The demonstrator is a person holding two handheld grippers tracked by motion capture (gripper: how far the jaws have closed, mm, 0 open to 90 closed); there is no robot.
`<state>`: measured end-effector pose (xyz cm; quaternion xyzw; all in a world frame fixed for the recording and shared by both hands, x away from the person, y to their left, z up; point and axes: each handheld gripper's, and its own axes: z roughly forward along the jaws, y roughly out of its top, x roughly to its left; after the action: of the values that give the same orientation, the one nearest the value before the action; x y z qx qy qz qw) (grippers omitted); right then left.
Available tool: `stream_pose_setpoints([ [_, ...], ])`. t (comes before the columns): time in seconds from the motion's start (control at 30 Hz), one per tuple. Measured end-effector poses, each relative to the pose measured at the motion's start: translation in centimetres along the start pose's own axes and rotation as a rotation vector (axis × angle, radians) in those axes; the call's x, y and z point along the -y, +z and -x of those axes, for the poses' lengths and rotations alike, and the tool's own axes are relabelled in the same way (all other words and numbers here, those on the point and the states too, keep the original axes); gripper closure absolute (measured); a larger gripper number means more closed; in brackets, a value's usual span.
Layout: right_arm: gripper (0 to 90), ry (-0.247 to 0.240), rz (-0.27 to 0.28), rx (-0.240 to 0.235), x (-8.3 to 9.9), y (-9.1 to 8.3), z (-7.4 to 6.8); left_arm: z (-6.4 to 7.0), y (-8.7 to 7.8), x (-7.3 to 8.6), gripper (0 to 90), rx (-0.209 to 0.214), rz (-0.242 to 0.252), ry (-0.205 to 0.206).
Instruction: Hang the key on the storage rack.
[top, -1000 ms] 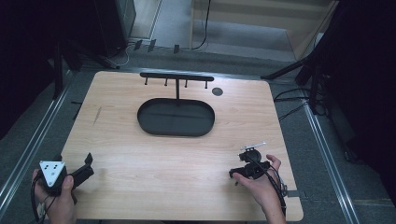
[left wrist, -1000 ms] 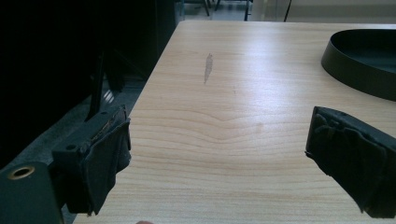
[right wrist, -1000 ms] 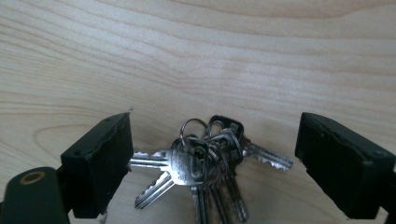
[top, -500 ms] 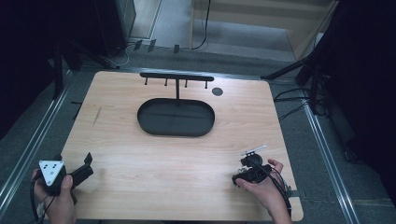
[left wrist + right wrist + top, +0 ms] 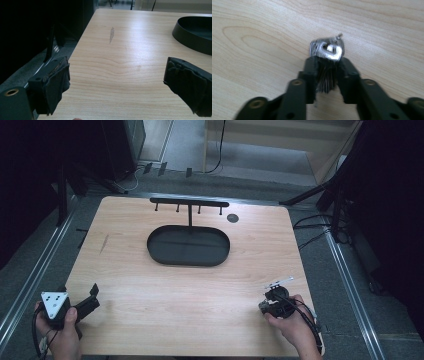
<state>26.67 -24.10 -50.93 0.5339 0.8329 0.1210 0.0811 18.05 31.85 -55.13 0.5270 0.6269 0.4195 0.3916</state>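
Between the right gripper's (image 5: 327, 65) fingers (image 5: 310, 75) sits a metal clip (image 5: 327, 50).

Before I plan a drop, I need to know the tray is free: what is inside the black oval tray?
The black oval tray shows only its bare dark floor with a faint centre seam. The stand's post rises behind it. The near wall hides a thin strip of the floor.

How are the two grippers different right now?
The left gripper has its jaws spread wide with nothing but bare table between them; the right gripper is shut on a small shiny metal clip. The left gripper sits at the table's near left corner, the right gripper near the right edge. Both are black and hand-held.
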Motion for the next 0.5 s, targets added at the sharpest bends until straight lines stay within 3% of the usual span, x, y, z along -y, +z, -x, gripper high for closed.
stream_pose_setpoints([
  [0.03,80.9,-0.001,-0.005,-0.013,0.1,0.0,0.3,0.0,0.0,0.0,7.0,-0.001,0.000,0.000],
  [0.17,83.9,-0.023,-0.008,-0.014,0.1,-0.1,0.3,0.0,0.0,0.0,7.0,0.000,0.000,-0.001],
  [0.37,87.6,-0.072,0.004,0.031,-0.5,-0.7,0.1,0.0,0.0,0.0,7.0,-0.001,-0.001,-0.001],
  [0.43,87.8,-0.128,-0.010,0.055,-1.0,-1.1,-0.3,-0.1,0.0,0.0,7.0,-0.001,-0.002,-0.006],
  [0.5,87.8,-0.141,-0.015,0.064,-1.3,-1.3,-0.4,-0.1,0.0,0.0,7.0,-0.001,-0.002,-0.007],
])
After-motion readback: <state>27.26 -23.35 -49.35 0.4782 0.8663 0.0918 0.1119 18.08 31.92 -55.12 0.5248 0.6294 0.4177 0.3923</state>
